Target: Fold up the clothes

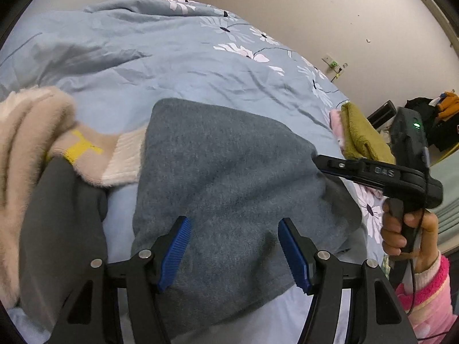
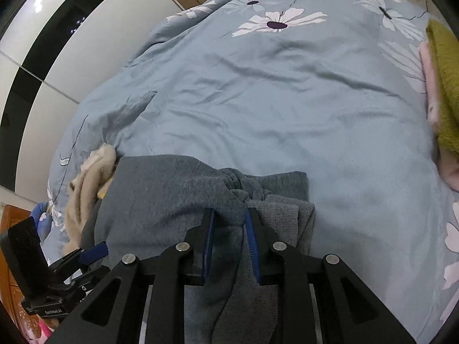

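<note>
Right wrist view: my right gripper (image 2: 229,215) has a bunched ridge of the grey sweater (image 2: 172,189) between its nearly closed pads. Left gripper (image 1: 233,253) hovers half open, empty, above that sweater, which lies on the floral duvet (image 2: 258,100), beside the fuzzy beige garment (image 1: 31,132). Soft, floppy knit, probably light; I'd grab thick folded edges.

A blue floral duvet (image 2: 287,109) beside a white wardrobe (image 2: 57,66).
</note>
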